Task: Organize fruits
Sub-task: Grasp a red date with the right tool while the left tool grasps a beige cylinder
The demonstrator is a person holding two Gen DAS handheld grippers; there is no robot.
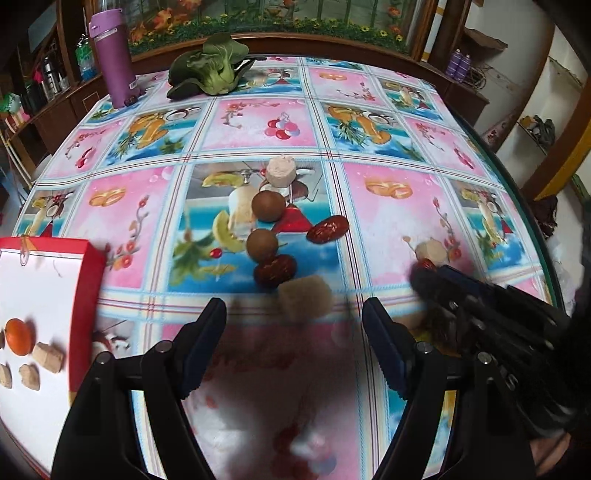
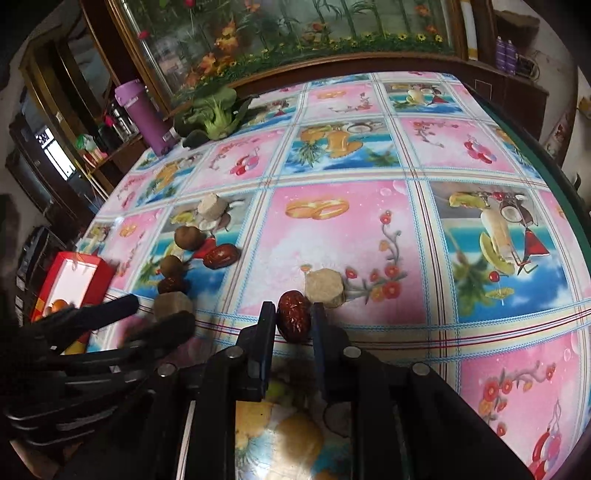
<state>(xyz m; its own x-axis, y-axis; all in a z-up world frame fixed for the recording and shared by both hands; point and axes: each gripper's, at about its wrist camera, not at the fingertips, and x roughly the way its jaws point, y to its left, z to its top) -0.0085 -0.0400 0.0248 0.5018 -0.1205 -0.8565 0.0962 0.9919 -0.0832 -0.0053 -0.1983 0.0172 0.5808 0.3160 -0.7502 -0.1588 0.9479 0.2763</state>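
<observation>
Red date point(image 2: 293, 317) pinched, beige chunk point(image 2: 325, 288) touching behind it.

Dark wooden cabinet point(image 1: 332, 40), floral mural panel point(image 2: 295, 33)

Legible text: none in either wrist view.
Small white label on tall purple plastic bottle point(image 1: 112, 55) too blurred; patterned vinyl tablecloth point(image 2: 332, 229) carries pictures only.
</observation>
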